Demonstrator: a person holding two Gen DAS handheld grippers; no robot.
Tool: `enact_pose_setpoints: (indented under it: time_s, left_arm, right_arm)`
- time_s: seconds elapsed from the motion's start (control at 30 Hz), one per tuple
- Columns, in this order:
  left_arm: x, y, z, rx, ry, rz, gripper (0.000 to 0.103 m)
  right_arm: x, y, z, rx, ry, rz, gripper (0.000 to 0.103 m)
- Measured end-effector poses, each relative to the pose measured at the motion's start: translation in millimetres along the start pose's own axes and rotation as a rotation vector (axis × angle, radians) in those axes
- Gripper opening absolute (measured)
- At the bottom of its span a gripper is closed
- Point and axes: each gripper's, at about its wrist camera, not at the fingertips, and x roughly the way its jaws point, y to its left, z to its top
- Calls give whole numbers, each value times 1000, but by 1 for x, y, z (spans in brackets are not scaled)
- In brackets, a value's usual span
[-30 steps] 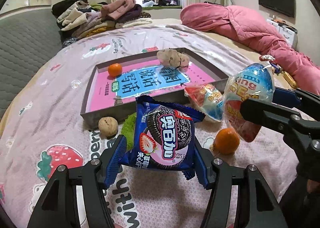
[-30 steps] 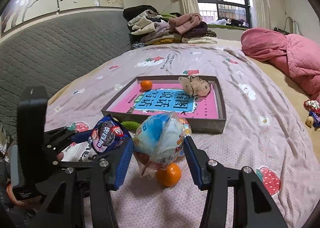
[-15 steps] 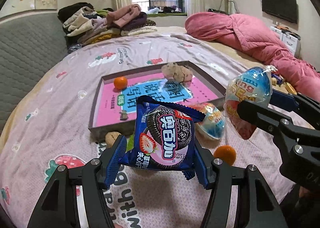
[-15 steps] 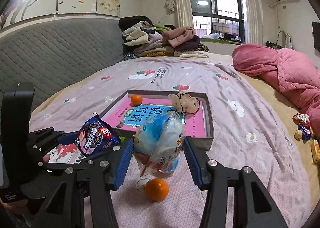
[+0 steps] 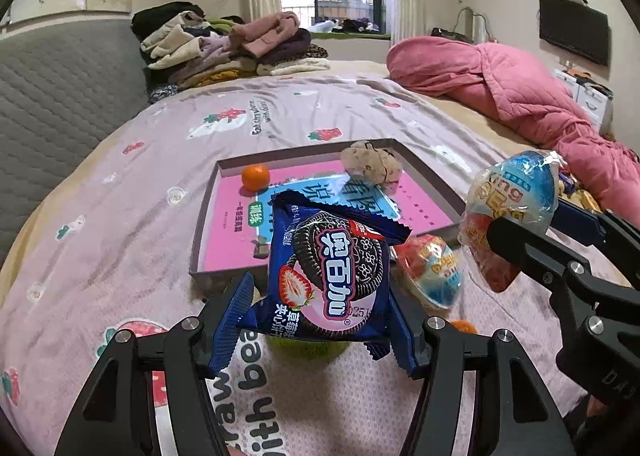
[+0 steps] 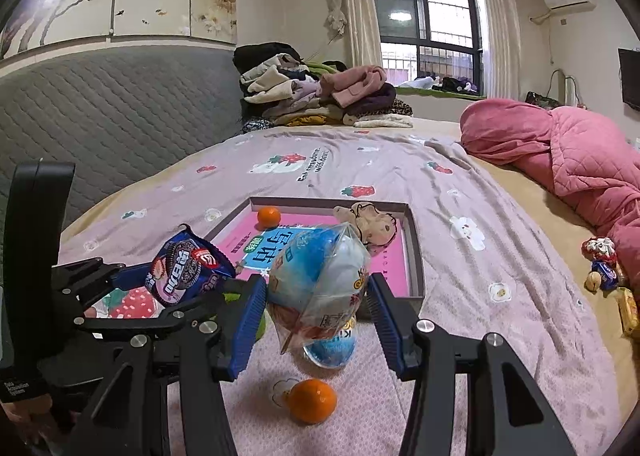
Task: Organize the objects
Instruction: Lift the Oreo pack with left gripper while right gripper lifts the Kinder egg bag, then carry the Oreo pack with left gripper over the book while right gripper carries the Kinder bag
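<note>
Both hands loaded, both above the bedspread (image 5: 120, 216), short of the tray (image 5: 208, 216).

Left gripper (image 5: 320, 320): blue pads pinch the cookie pack (image 5: 328, 276) at its lower side edges. Pack stands upright, long axis vertical, crimped top edge tilted toward the tray.

Right gripper (image 6: 316, 296): pads clamp the wrapped egg toy (image 6: 320, 276) across its middle, pointed end up, loose wrapper hanging below.

Key relation: the tray lies straight ahead of both sets of fingers and lower than them. Its near wall sits just behind the cookie pack in the left view, and just behind the egg toy in the right view. Neither hand is clearly nearer (I can't rank them from these views). I'd judge each item needs to go forward over the near wall, then down.

Tray already holds a small orange (image 5: 255, 177) at the far-left corner and a speckled soft toy (image 5: 370, 168) at the far right; the middle is free.

Left on the bedspread: a second egg toy (image 5: 430, 276), another orange (image 6: 312, 400), and something green (image 5: 308, 348) under the left gripper.
</note>
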Motion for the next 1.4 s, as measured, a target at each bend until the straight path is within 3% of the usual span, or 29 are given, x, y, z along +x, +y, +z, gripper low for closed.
enact_pose_setpoints:
  time_s: [0.67, 1.4]
  left_arm:
    - [15, 17, 24, -35, -14, 49, 64]
    - [59, 43, 55, -94, -4, 119, 64]
  right_arm:
    - [15, -4, 18, -8, -49, -77, 52]
    - [61, -25, 45, -9, -15, -139, 52]
